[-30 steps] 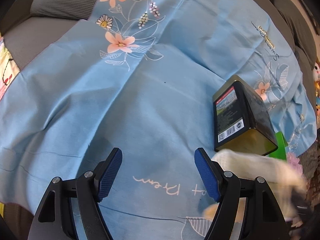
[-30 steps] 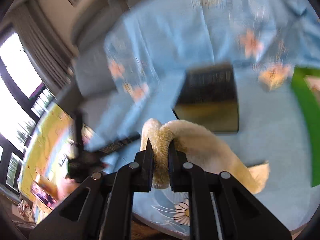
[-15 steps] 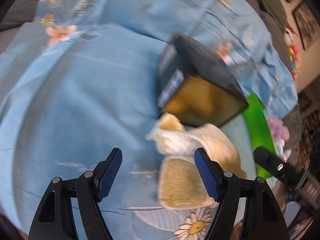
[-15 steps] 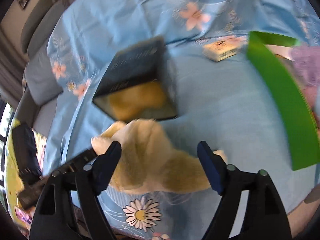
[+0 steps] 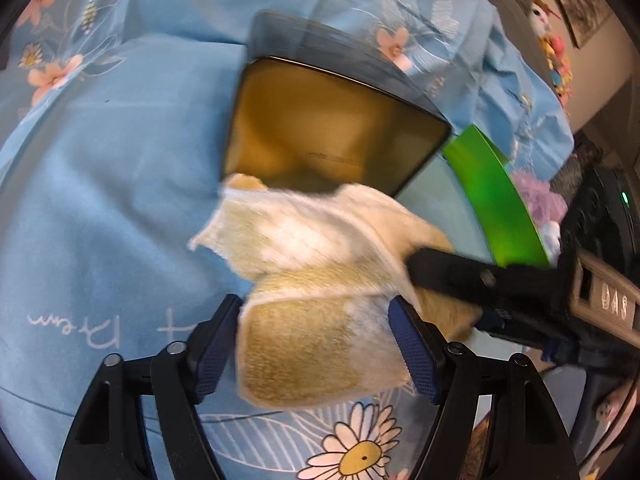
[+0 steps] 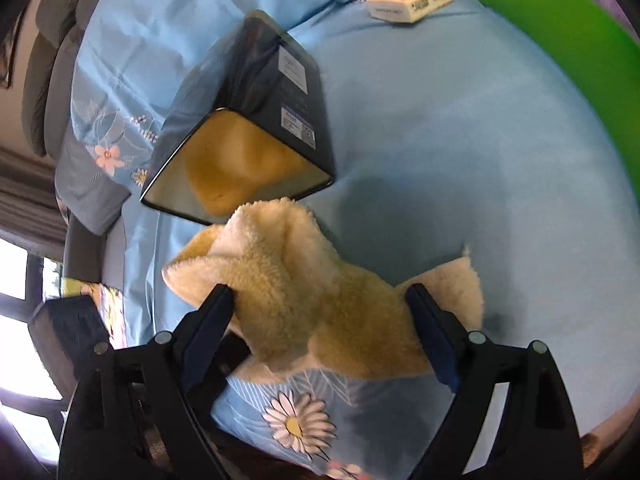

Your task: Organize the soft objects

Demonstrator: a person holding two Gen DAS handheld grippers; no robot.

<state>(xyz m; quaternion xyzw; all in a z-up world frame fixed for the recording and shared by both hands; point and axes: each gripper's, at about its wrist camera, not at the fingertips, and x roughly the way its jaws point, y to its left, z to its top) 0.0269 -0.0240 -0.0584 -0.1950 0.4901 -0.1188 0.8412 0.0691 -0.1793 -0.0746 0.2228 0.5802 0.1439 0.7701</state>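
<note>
Cursive white script runs across the blue floral sheet at about eight o'clock in the left wrist view — upside down, only roughly "Prem" can be made out. At three to four o'clock, a grey plate on the right gripper shows pale characters like "DAS". The dark tin carries white labels with a barcode in the right wrist view — too small to read, as is the print on the small white box at one o'clock.
</note>
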